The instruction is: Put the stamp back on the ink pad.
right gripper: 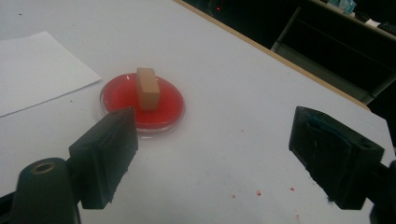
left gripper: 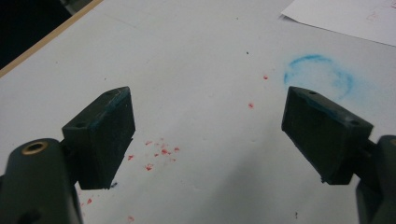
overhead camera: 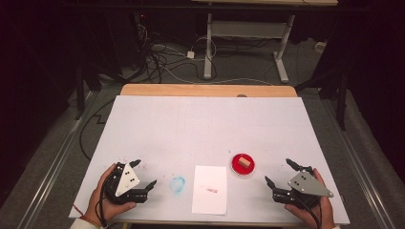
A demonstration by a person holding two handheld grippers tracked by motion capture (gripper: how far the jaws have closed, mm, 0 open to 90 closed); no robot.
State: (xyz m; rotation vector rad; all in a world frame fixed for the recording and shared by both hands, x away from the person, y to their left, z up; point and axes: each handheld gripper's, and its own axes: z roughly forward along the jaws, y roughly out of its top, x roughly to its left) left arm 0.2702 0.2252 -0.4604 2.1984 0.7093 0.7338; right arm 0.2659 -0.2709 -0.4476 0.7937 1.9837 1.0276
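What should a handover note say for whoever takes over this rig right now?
Left gripper: open, holding nothing, low over the table beside a blue ring stain.
Right gripper: open, holding nothing, facing the red dish.
Wooden block stands in the red dish, right of the paper sheet; the sheet bears a small red mark.
Done: apparently one red mark on the sheet.
Left: probably gripping the block with the right fingers and pressing it on the paper again.
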